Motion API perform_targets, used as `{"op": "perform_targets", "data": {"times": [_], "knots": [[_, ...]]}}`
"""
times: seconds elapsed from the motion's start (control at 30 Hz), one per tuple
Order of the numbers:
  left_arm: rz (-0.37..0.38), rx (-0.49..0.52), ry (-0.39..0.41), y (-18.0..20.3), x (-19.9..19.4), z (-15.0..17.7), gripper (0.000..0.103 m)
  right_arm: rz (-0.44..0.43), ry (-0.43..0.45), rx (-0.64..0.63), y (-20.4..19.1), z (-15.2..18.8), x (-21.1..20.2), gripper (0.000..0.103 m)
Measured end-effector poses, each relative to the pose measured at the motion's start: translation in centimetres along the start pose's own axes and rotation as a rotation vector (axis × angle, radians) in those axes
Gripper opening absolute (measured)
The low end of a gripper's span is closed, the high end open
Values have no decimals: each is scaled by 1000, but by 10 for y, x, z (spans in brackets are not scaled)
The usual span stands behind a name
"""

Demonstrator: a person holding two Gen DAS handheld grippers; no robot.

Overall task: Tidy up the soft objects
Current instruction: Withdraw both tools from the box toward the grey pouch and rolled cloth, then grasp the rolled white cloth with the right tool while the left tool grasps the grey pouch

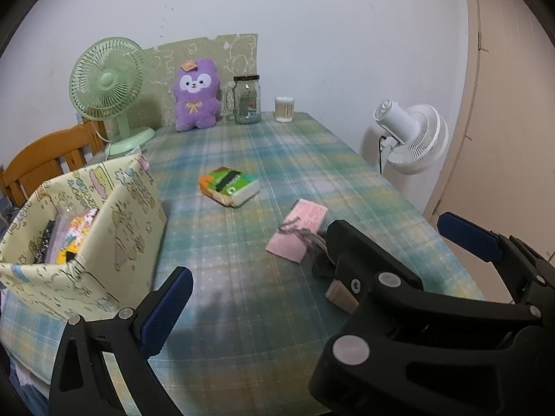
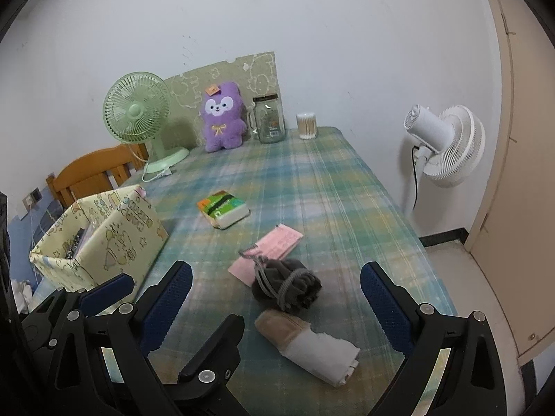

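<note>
A patterned fabric storage box (image 1: 114,222) stands at the table's left and holds several small soft items; it also shows in the right wrist view (image 2: 114,239). On the plaid tablecloth lie a green tissue pack (image 2: 223,209), a pink flat pack (image 2: 274,248), a dark grey drawstring pouch (image 2: 288,284) and a rolled beige-and-white cloth (image 2: 308,343). My right gripper (image 2: 277,308) is open, its jaws on either side of the pouch and the roll. My left gripper (image 1: 322,267) is open and empty, near the box. The right gripper's body hides the pouch in the left wrist view.
At the table's back stand a green desk fan (image 1: 107,83), a purple plush bear (image 1: 197,95), a glass jar (image 1: 247,100) and a cotton swab tub (image 1: 284,109). A white floor fan (image 2: 447,145) stands right of the table. A wooden chair (image 2: 93,173) is at the left.
</note>
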State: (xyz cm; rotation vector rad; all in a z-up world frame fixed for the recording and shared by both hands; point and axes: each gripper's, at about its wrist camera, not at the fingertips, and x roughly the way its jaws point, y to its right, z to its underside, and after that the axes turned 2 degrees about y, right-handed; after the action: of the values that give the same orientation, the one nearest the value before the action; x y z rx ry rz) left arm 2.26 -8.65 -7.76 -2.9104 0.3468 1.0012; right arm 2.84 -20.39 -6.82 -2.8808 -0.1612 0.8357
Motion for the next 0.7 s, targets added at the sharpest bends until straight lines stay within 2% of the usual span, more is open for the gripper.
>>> {"op": "perform_targets", "data": {"times": [0.3, 0.43, 0.5, 0.7], "knots": [[19, 24, -54, 16, 15, 11, 103, 16, -48, 29, 20, 16, 8, 98], [19, 52, -62, 21, 22, 14, 103, 10, -75, 61, 27, 23, 15, 91], [-14, 80, -42, 24, 24, 17, 103, 24, -94, 48, 27, 27, 21, 90], [-23, 97, -86, 20, 35, 22, 102, 9, -151, 64, 26, 35, 35, 83]]}}
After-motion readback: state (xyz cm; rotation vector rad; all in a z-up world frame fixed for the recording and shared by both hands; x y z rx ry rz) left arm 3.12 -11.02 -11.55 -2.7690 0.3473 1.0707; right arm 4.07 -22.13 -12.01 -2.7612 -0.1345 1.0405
